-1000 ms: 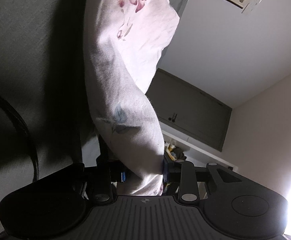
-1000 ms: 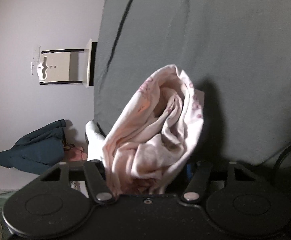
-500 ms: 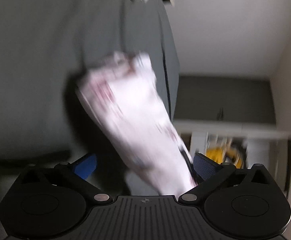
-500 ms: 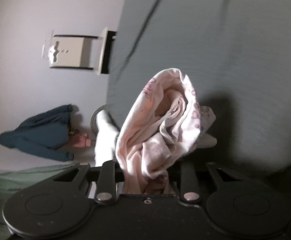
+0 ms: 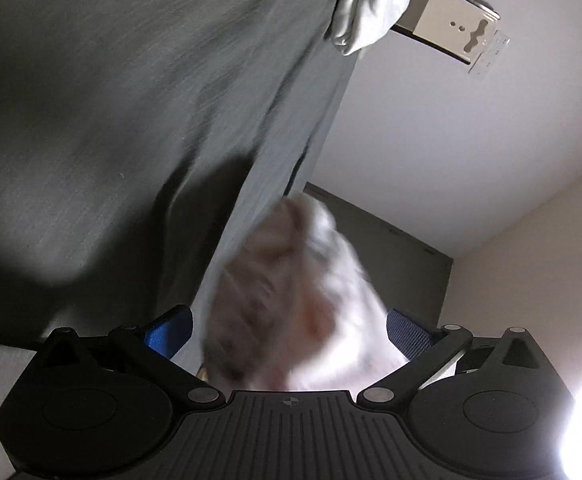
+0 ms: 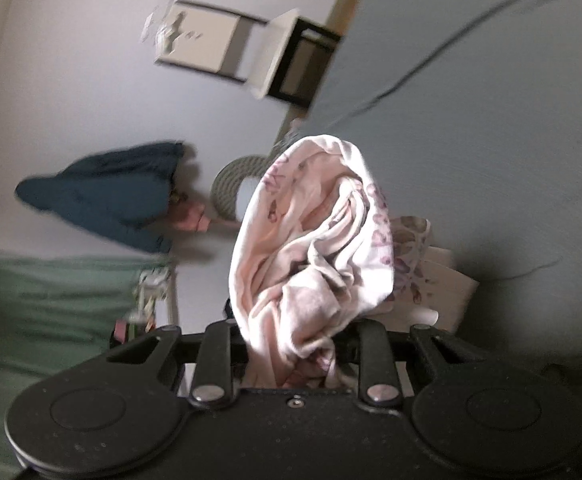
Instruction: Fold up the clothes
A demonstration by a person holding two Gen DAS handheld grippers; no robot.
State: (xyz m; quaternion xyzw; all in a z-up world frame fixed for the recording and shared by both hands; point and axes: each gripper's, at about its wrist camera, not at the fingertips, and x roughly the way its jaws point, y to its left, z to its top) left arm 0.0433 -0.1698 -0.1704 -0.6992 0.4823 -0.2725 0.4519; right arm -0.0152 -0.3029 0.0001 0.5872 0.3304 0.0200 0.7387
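Observation:
A pale pink garment with a purple floral print (image 6: pixel 311 248) is bunched in a loose wad in my right gripper (image 6: pixel 291 344), which is shut on its lower folds; the cloth hides the fingertips. In the left wrist view the same garment (image 5: pixel 291 300) shows as a blurred pink mass between the spread blue pads (image 5: pixel 167 336) of my left gripper (image 5: pixel 287 336). That gripper is open and does not clamp the cloth. A grey sheet (image 5: pixel 111 120) fills the space behind.
The grey sheet (image 6: pixel 471 120) spans the right side of the right wrist view. A dark blue garment (image 6: pixel 103 196), a round woven basket (image 6: pixel 231 188) and green fabric (image 6: pixel 51 300) sit to the left. A white cloth (image 5: pixel 371 0) hangs at the sheet's edge.
My left gripper, shut on the pink garment a second ago, has opened wide and the cloth now sits loose between its pads. Both views have swung; the right gripper keeps its hold.

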